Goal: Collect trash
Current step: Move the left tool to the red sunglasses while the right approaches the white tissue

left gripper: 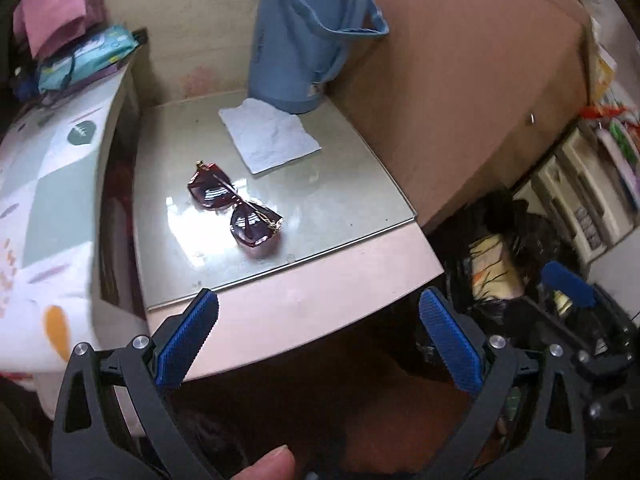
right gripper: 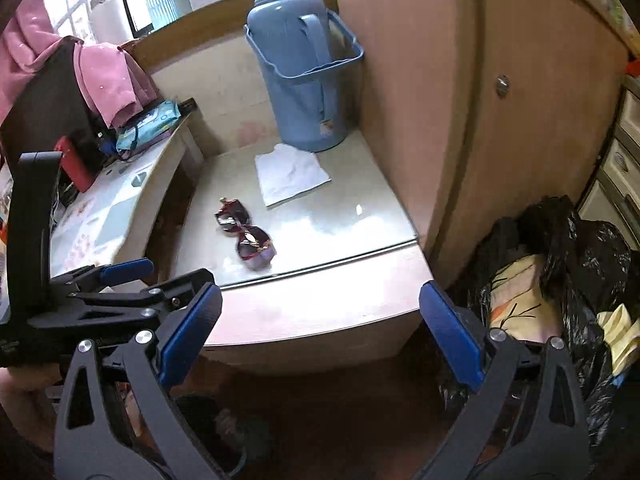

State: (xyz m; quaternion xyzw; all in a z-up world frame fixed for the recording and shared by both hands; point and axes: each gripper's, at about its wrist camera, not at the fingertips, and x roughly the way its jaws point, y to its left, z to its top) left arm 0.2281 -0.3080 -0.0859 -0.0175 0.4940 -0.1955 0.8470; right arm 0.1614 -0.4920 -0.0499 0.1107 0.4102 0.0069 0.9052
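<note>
The crumpled tissue (left gripper: 270, 136) is lying near the worktop's (left gripper: 340, 256) back edge, touching the blue flask (left gripper: 304, 36). I am hovering both sets of jaws apart and empty off the front edge; next I judge I'm reaching past the sunglasses (left gripper: 236, 210) for it.

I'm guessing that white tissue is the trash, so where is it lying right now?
In both views the white tissue lies flat on the glass tabletop, right at the foot of the blue thermos, with the sunglasses nearer the grippers.
</note>
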